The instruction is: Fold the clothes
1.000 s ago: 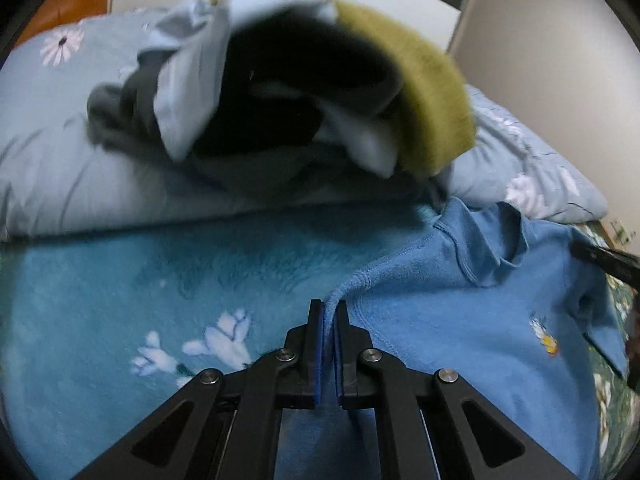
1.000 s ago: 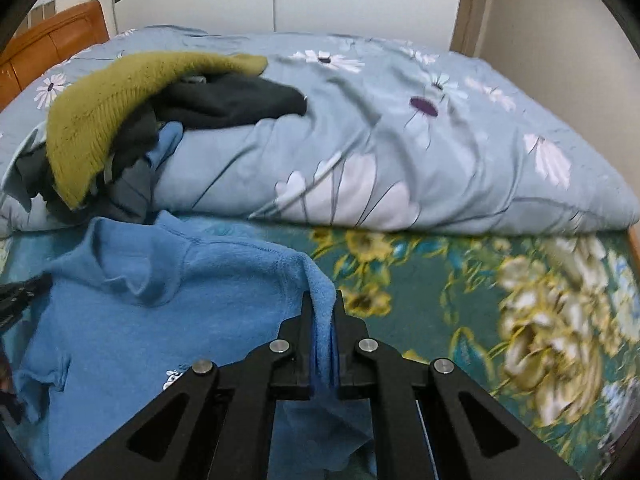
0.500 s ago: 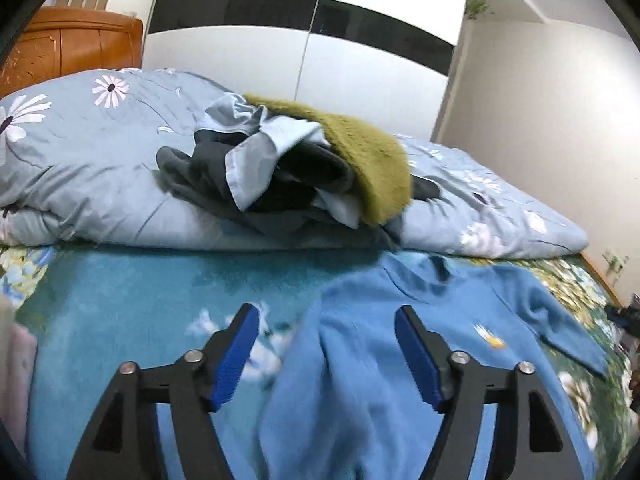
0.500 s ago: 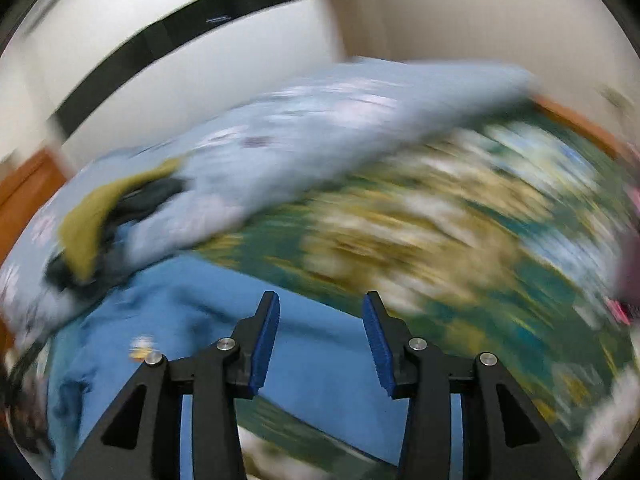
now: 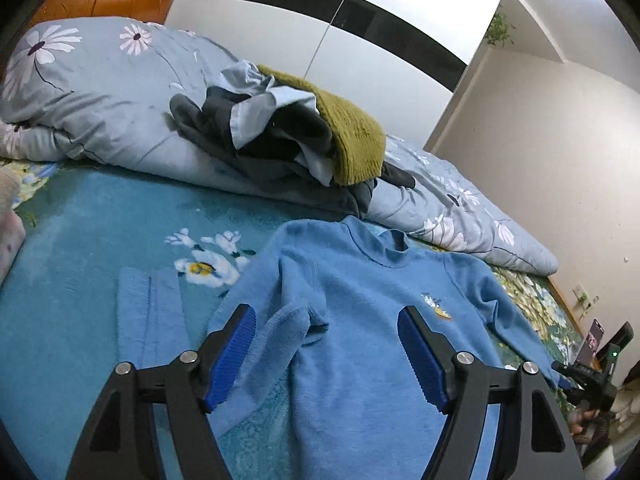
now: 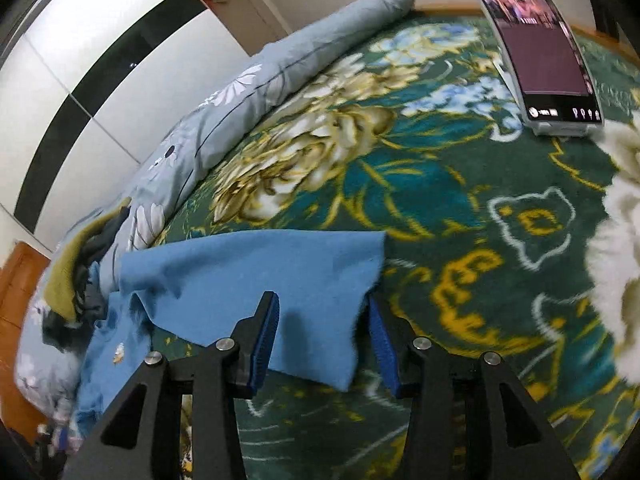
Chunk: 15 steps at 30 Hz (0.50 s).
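Observation:
A blue long-sleeved sweatshirt (image 5: pixel 360 320) with a small chest emblem lies flat, front up, on the floral bed blanket (image 5: pixel 100 220). Its left sleeve is bunched between the fingers of my left gripper (image 5: pixel 326 356), which is open and empty above it. In the right wrist view the sweatshirt's other sleeve (image 6: pixel 256 272) lies spread out towards the right. My right gripper (image 6: pixel 322 338) is open and empty just over the sleeve's end.
A rolled grey-blue floral quilt (image 5: pixel 100 120) lies along the far side, with a heap of dark, pale blue and olive clothes (image 5: pixel 288 132) on it. A phone (image 6: pixel 548 48) stands propped on the blanket (image 6: pixel 460 184). Something white and fluffy (image 6: pixel 616 240) is at the right.
Both grippers were shut on the sweatshirt a second ago. They have let go, opened wide and drawn back. The sweatshirt now lies spread on the blanket.

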Available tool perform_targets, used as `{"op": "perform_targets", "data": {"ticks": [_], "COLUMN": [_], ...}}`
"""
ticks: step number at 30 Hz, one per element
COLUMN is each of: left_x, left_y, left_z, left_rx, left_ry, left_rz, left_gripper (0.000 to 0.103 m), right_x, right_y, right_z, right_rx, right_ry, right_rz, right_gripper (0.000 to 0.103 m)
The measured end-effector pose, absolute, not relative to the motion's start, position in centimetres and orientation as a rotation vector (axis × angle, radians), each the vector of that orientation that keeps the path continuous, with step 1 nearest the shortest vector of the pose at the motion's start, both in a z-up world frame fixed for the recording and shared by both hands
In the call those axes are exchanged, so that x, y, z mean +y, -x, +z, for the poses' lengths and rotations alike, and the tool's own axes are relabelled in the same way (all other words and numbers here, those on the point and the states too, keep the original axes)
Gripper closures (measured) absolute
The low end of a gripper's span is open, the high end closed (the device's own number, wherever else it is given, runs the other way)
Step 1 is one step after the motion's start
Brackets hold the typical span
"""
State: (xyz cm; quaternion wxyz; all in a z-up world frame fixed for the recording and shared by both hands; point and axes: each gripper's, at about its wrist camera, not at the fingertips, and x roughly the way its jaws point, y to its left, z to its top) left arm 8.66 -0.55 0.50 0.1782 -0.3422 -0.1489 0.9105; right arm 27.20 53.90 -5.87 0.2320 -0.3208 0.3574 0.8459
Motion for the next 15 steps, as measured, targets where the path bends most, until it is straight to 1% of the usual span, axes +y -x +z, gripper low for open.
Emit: {"op": "perform_targets", "data": {"ticks": [1, 2, 3, 4, 5, 11, 15], "left_x": [-0.6, -0.6, -0.7, -0.9, -1.0, -2.5, -3.6], "left_y": [-8.8, -9.0, -9.1, -9.3, -9.5, -10.2, -10.6], "left_z": [0.6, 0.6, 0.6, 0.6, 0.7, 0.9, 0.9], "left_rx": [-0.418, -0.416, -0.414, -0.415, -0.418, -0.431, -0.444], "left_ry": [0.971, 0.974, 0.979, 0.982, 0.985, 1.008, 1.037], "left_rz": [2.575, 2.576, 2.579, 2.583, 2.586, 2.617, 2.637], "left_gripper": [0.026, 0.026, 0.026, 0.026, 0.026, 0.026, 0.026], "right_x": [53.7, 53.7, 53.6, 53.5, 53.4, 54.7, 57.6], "right_y": [-26.9, -26.7, -26.4, -26.1, -25.8, -26.7, -28.1], "right_z": [-6.0, -6.0, -6.1, -6.2, -6.2, -3.3, -1.6], "right_rx": [0.998, 1.028, 1.067, 1.096, 1.097, 0.920, 0.883], "right_ry": [0.874, 0.867, 0.867, 0.873, 0.878, 0.797, 0.722], "right_rz": [2.339, 2.356, 2.370, 2.375, 2.373, 2.374, 2.316], "right_gripper": [0.057, 0.066, 0.080, 0.088, 0.093, 0.095, 0.095]}}
